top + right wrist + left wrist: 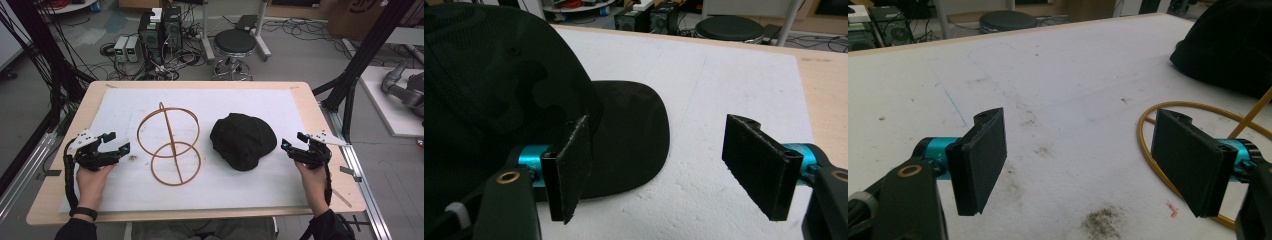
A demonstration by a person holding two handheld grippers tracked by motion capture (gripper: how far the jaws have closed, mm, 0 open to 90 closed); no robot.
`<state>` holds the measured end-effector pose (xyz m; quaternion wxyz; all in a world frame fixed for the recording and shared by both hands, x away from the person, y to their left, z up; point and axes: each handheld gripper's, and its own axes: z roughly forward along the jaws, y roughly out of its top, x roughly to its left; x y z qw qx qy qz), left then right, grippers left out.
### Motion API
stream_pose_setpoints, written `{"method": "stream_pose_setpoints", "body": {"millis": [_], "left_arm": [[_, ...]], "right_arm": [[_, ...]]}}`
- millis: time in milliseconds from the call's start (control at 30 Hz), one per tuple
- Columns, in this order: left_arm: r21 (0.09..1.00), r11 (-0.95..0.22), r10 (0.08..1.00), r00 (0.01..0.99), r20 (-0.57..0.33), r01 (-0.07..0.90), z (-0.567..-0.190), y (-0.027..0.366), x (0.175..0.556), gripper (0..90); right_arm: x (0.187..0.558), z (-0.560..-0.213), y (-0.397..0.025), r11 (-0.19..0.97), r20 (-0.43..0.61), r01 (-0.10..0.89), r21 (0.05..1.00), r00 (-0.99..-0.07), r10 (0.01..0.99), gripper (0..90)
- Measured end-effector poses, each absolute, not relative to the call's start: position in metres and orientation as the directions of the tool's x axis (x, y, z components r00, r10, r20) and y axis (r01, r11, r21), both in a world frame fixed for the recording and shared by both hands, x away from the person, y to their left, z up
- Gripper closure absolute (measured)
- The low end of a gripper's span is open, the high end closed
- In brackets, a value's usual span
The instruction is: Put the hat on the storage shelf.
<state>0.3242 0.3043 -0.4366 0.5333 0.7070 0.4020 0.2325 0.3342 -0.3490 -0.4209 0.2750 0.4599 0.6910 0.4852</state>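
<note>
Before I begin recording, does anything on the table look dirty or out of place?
Only the white mat: a dark smudge lies between the left gripper and the wire stand. The black cap looks intact.

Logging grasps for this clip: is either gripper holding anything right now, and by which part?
Nothing is held. The left gripper and right gripper are both open and empty, beside the wire stand and black cap.

Wire stand (169, 145) sits just right of the left gripper (116, 142), cap (243, 140) just left of the right gripper (292, 142) — both between them, on the mat (240, 185).
</note>
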Motion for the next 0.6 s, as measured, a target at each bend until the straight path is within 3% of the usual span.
{"method": "stream_pose_setpoints", "body": {"millis": [600], "left_arm": [[0.947, -0.082, 0.823, 0.557, -0.111, 0.310, -0.438, 0.308, 0.326, 22.5]], "right_arm": [[0.320, -0.410, -0.338, 0.098, 0.060, 0.313, 0.944, -0.458, 0.887, 28.1]]}}
